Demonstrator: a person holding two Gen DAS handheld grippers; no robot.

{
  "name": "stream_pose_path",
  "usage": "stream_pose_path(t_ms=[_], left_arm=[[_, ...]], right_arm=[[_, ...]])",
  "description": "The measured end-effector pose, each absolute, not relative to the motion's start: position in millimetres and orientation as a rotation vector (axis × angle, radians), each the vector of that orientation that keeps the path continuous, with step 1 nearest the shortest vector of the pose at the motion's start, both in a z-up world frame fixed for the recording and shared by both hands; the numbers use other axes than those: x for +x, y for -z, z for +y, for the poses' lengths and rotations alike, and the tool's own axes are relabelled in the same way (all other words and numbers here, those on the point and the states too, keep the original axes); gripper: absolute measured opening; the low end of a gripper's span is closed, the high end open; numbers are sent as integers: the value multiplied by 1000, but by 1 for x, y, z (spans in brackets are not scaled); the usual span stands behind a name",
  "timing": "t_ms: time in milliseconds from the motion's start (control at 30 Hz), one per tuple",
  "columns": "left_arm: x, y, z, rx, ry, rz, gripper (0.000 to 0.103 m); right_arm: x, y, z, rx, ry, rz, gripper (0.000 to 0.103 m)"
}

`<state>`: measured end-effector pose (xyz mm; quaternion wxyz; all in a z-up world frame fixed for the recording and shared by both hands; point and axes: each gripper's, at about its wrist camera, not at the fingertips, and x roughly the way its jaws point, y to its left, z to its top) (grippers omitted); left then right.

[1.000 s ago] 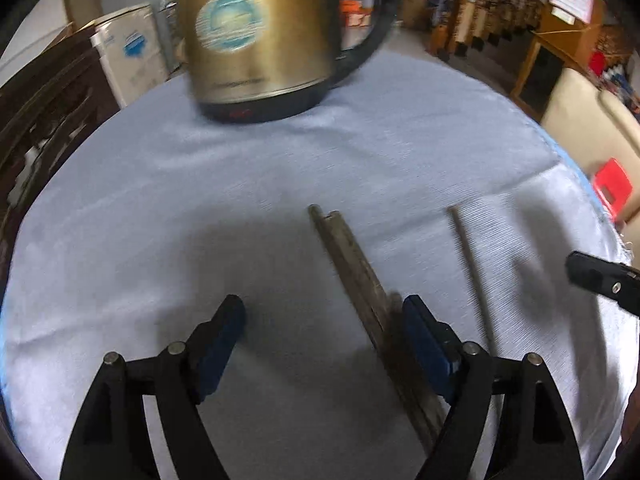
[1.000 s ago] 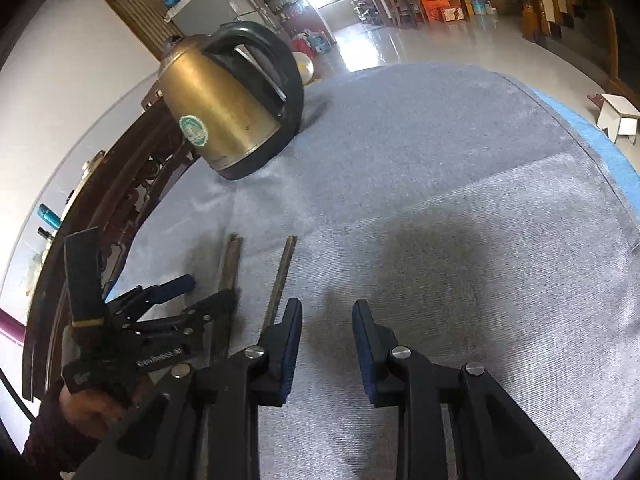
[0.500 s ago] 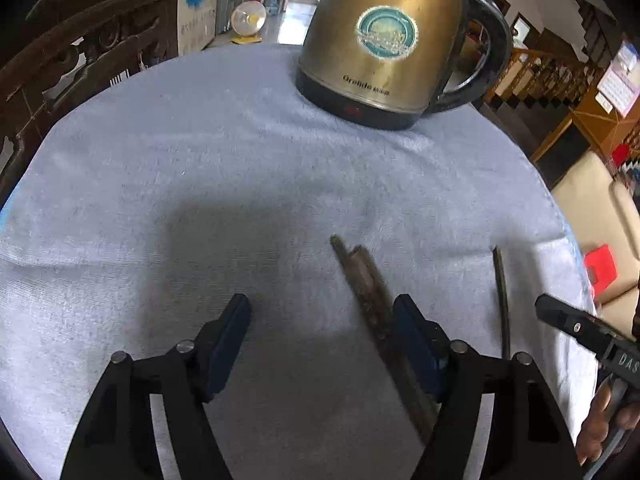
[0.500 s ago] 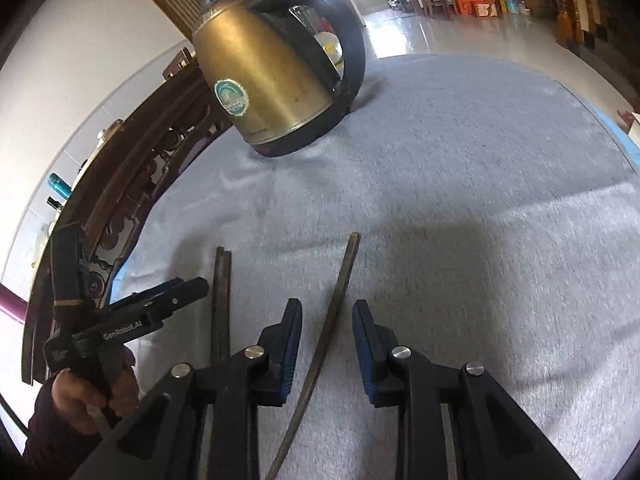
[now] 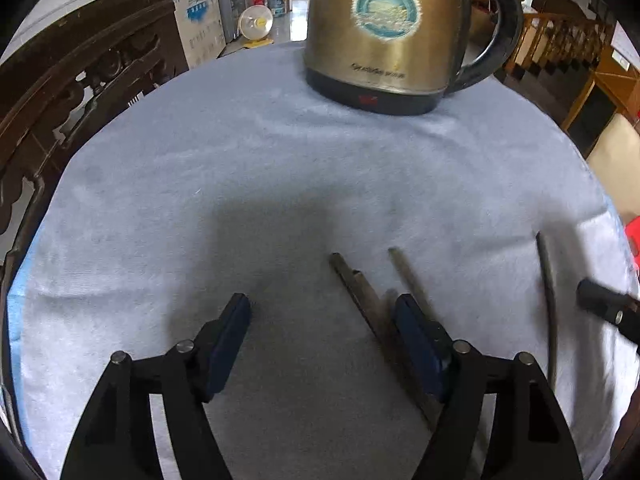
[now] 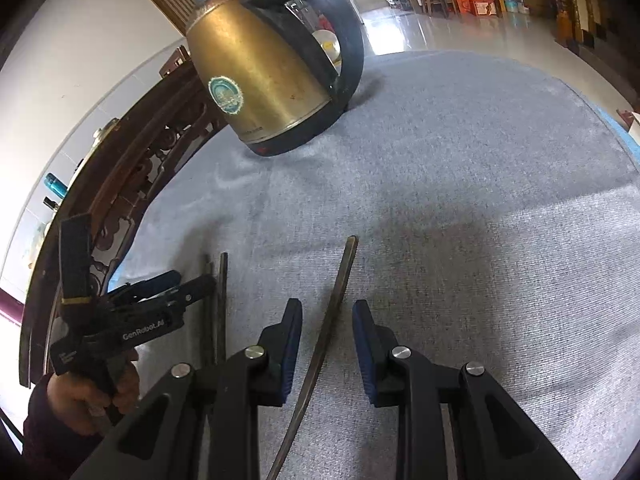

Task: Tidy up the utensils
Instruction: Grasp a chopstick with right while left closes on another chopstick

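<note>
Several dark wooden chopsticks lie on the blue-grey tablecloth. In the left wrist view a pair point(image 5: 360, 292) lies just inside my right finger, a blurred one point(image 5: 408, 276) just beyond it, and a single one point(image 5: 550, 304) farther right. My left gripper point(image 5: 320, 316) is open and empty above the cloth. In the right wrist view my right gripper point(image 6: 326, 316) is open, its fingers on either side of the single chopstick point(image 6: 334, 296), not closed on it. The pair point(image 6: 218, 300) lies to its left beside the left gripper point(image 6: 176, 284).
A gold electric kettle point(image 5: 384, 32) with a black handle stands at the far side of the round table; it also shows in the right wrist view point(image 6: 272, 68). A carved wooden chair back point(image 5: 72, 80) lines the left edge. The table edge point(image 6: 616, 136) curves at right.
My right gripper has shifted left so the single chopstick now lies between its fingers. My left gripper has turned left, bringing the kettle to the centre.
</note>
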<state>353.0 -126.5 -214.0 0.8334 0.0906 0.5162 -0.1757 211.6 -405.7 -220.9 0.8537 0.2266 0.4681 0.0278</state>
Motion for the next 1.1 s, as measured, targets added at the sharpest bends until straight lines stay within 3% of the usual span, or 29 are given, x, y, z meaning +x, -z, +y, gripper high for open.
stream_pose_path(t_ms=[200, 400, 500, 567, 667, 1100], left_arm=[[357, 210, -94, 11, 416, 1133, 74], [371, 211, -81, -102, 410, 1159, 48], [381, 212, -82, -151, 412, 1179, 35], [385, 214, -86, -172, 397, 1183, 21], [385, 216, -84, -192, 410, 1174, 12], [372, 216, -121, -96, 494, 1113, 8]], right_arm=[[221, 223, -405, 477, -42, 998, 28], [242, 234, -395, 447, -13, 1089, 28], [249, 236, -393, 429, 18, 1100, 21], [253, 236, -390, 399, 34, 1105, 15], [257, 236, -384, 349, 32, 1103, 9], [235, 226, -388, 363, 8, 1051, 8]])
